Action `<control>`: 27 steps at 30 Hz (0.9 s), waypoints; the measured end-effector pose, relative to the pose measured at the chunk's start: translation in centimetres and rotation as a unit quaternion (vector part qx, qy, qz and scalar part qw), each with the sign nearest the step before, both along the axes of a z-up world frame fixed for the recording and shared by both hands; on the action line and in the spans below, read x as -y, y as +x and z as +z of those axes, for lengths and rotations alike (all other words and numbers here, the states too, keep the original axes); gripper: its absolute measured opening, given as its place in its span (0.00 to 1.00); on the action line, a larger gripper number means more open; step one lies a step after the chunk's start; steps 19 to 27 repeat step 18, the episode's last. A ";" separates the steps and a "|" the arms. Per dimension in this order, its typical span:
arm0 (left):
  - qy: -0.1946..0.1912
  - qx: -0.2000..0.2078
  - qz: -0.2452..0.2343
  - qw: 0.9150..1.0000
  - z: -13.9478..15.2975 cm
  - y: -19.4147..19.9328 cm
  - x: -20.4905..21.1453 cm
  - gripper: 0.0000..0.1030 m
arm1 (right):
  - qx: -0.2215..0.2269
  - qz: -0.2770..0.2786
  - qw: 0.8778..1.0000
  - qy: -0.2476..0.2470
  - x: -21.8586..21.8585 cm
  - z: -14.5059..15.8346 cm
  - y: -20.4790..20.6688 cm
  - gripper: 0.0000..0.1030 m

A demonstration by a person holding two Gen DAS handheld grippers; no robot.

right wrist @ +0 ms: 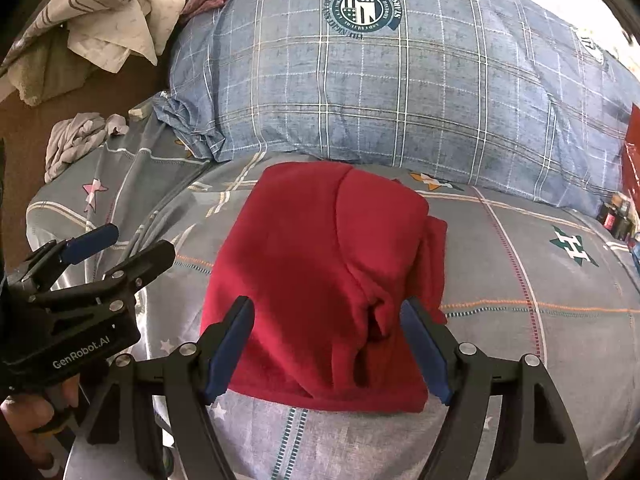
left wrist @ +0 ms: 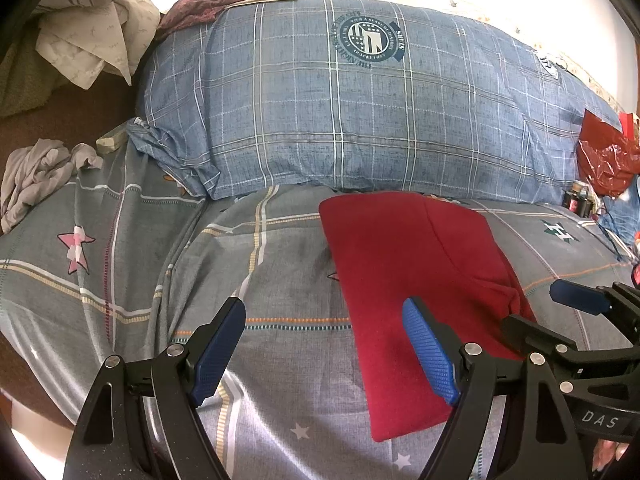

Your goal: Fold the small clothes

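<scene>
A: Starting at the left, what's there?

B: A crumpled grey garment point(left wrist: 38, 176) at the bed's edge, then the left gripper point(left wrist: 324, 354), fingers spread wide, holding nothing, above the grey plaid bedsheet point(left wrist: 120, 280).

A: And the task's piece?

B: The folded red garment point(right wrist: 320, 280) lies flat on the sheet, just before the blue plaid pillow point(right wrist: 400, 88). The right gripper point(right wrist: 326, 350) hangs over its near edge, jaws wide apart, empty.

A: Far right?

B: A red plastic bag point(left wrist: 606, 160).
</scene>
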State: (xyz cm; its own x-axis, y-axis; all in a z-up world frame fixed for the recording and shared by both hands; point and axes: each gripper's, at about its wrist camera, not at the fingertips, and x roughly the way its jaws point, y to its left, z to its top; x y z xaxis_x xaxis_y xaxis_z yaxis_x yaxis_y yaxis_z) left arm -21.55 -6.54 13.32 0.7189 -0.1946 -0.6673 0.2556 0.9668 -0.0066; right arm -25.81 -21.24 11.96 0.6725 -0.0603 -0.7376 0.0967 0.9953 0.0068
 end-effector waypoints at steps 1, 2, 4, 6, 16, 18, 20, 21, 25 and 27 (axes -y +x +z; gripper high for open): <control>0.000 0.000 0.000 1.000 -0.1 0.1 0.0 0.79 | -0.001 0.001 1.000 0.000 0.0 -0.1 0.0 0.75; 0.000 -0.001 0.000 1.000 -0.1 0.1 0.0 0.79 | -0.002 0.001 1.000 0.000 0.0 -0.1 0.1 0.75; 0.000 -0.001 0.000 1.000 -0.2 0.2 0.0 0.79 | -0.004 0.002 1.000 0.000 0.0 -0.3 0.2 0.75; 0.000 -0.001 0.001 1.000 -0.2 0.2 0.0 0.79 | -0.005 0.002 1.000 0.000 0.0 -0.4 0.2 0.75; -0.017 -0.014 -0.006 1.000 -1.0 1.3 0.2 0.79 | -0.012 0.001 1.000 0.001 0.4 -0.8 0.6 0.75; -0.019 -0.018 -0.006 1.000 -1.2 1.8 0.2 0.79 | -0.015 -0.001 1.000 0.002 0.7 -1.0 0.7 0.75; -0.019 -0.018 -0.006 1.000 -1.2 1.8 0.2 0.79 | -0.015 -0.001 1.000 0.002 0.7 -1.0 0.7 0.75; -0.019 -0.018 -0.006 1.000 -1.2 1.8 0.2 0.79 | -0.015 -0.001 1.000 0.002 0.7 -1.0 0.7 0.75; -0.019 -0.018 -0.006 1.000 -1.2 1.8 0.2 0.79 | -0.015 -0.001 1.000 0.002 0.7 -1.0 0.7 0.75; -0.019 -0.018 -0.006 1.000 -1.2 1.8 0.2 0.79 | -0.015 -0.001 1.000 0.002 0.7 -1.0 0.7 0.75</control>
